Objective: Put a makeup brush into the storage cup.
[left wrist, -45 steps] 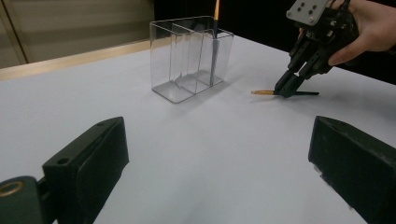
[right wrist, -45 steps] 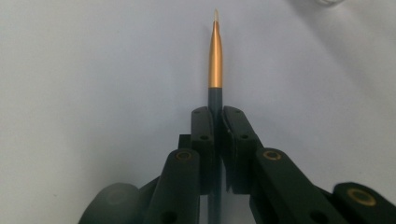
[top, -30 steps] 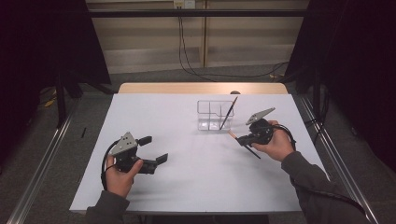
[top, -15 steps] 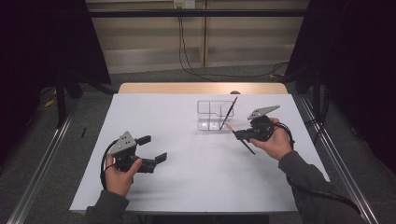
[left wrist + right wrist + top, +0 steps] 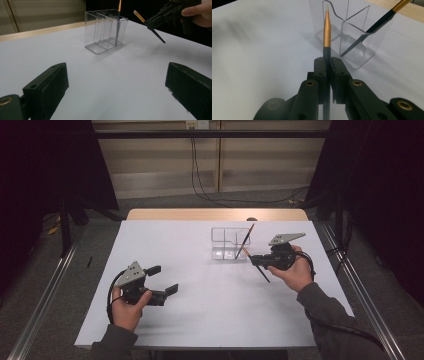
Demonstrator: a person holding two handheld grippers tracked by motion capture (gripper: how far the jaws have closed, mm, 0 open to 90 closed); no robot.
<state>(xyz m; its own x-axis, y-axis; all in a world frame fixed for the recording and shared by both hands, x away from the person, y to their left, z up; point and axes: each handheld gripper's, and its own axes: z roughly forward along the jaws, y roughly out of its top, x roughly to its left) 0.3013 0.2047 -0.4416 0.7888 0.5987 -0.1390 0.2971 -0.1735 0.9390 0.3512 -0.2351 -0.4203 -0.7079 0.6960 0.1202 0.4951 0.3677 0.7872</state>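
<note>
Nearest the table's front edge, toward its left corner, the left gripper (image 5: 162, 279) rests low over the white table (image 5: 210, 320) in the person's left hand (image 5: 127, 307), its jaws spread wide with nothing between them. The left gripper view confirms this: the two black jaws stand far apart at the bottom corners with bare white surface between.

Farther in and toward the right edge, the right gripper (image 5: 253, 259) is held in the right hand (image 5: 295, 272) above the surface. Its jaws are pressed together on a thin brush (image 5: 256, 266), pinching the dark handle. From the high view the brush reads as a slanted dark stick with a pale end pointing up and back toward the holder. The right gripper view adds what that one cannot: a gold ferrule section above the black handle, tapering to a fine tip (image 5: 327, 7), aimed at the holder's near wall.

Beyond, nearer the back edge and right of centre, stands a clear plastic holder (image 5: 222, 237) with several compartments. A second brush (image 5: 246, 240) leans in its right-hand compartment, gold end up, tilted over the rim; the left gripper view shows the compartments' dividers plainly.
</note>
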